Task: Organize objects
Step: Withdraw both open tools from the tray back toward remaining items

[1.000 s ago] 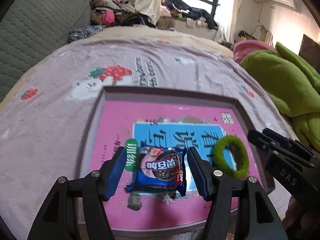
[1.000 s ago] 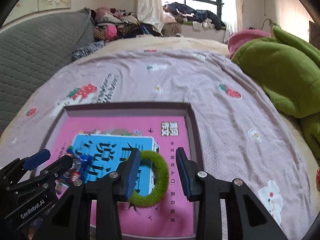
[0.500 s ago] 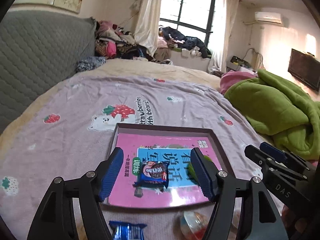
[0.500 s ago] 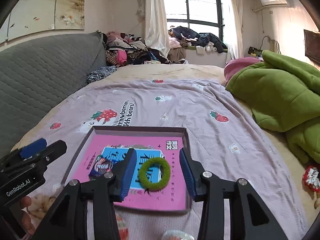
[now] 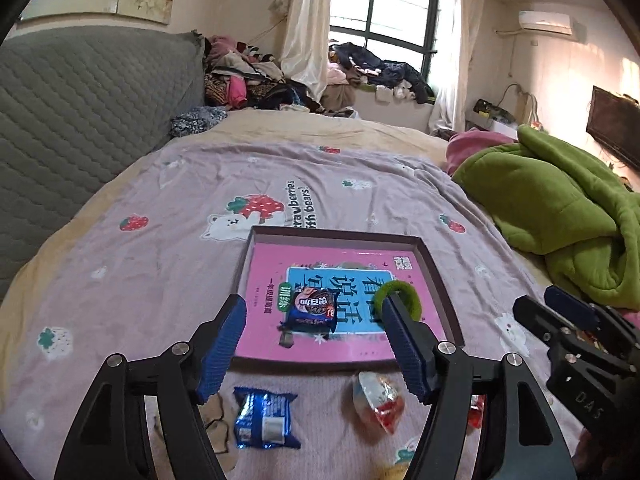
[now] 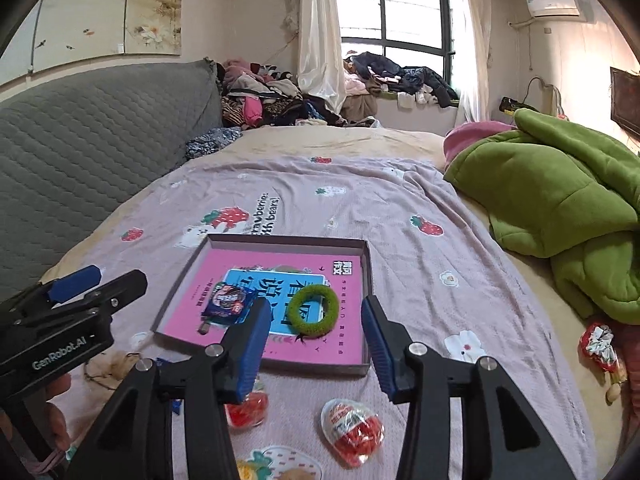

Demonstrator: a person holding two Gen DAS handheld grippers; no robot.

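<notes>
A shallow box tray (image 5: 436, 280) with a pink printed bottom lies on the bedspread. In it lie a dark blue cookie packet (image 5: 314, 312) and a green fuzzy hair tie (image 5: 404, 292). My left gripper (image 5: 312, 306) hovers open above the tray's near edge, holding nothing. One of its fingers (image 5: 404, 344) hides part of the hair tie. In the right wrist view the packet (image 6: 228, 304) and hair tie (image 6: 296, 312) lie free in the tray (image 6: 366, 280). The jaws of my right gripper (image 6: 316, 306) are opening, with nothing between them.
Loose on the bedspread near the tray are a blue snack packet (image 5: 264, 420), two clear egg-shaped candies with red filling (image 6: 352, 432) (image 6: 246, 408) and a red-wrapped item (image 6: 598, 346). A green quilt (image 5: 560, 220) is heaped at right, a grey headboard (image 5: 80, 120) at left.
Both grippers have drawn back and up from the tray, and their jaws have widened. The cookie packet and hair tie stay in the tray. Loose snacks on the near side have come into view.
</notes>
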